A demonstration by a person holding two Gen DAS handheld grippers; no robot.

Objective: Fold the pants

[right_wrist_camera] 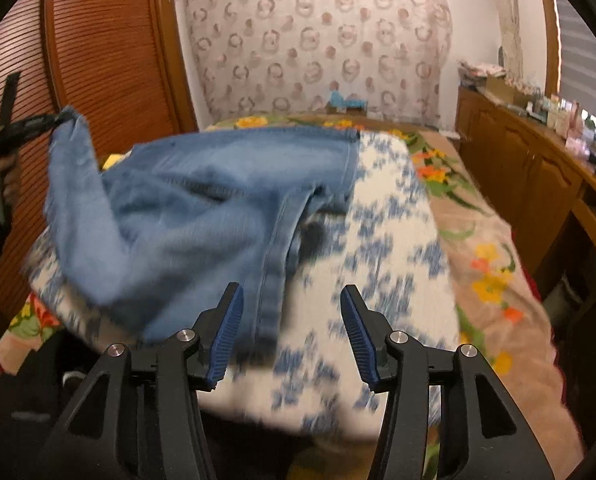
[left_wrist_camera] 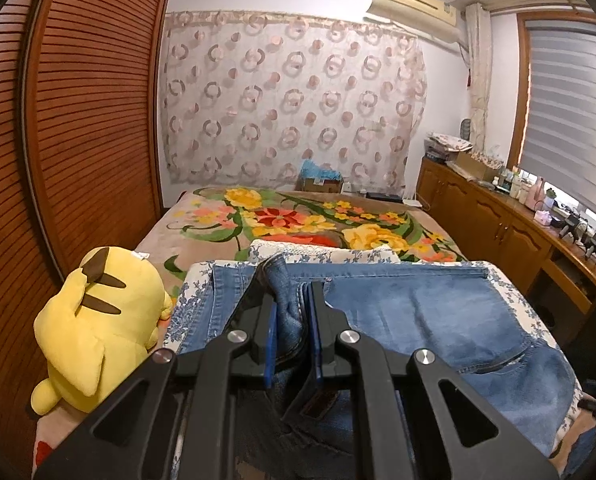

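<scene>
The pants are light blue jeans (left_wrist_camera: pixel 425 308) lying on a blue-and-white floral cloth (right_wrist_camera: pixel 385 248) on the bed. My left gripper (left_wrist_camera: pixel 294 292) is shut on a bunched fold of the denim and holds it lifted. In the right wrist view the left gripper (right_wrist_camera: pixel 54 122) shows at the far left, pulling a corner of the jeans (right_wrist_camera: pixel 186 208) up off the cloth. My right gripper (right_wrist_camera: pixel 292 296) is open and empty, just above the near edge of the jeans and the cloth.
A yellow plush toy (left_wrist_camera: pixel 98 328) lies on the bed to the left, against a slatted wooden wardrobe (left_wrist_camera: pixel 78 120). A flowered blanket (left_wrist_camera: pixel 298 216) covers the bed. A wooden sideboard (left_wrist_camera: pixel 517 232) with small items runs along the right, under the window.
</scene>
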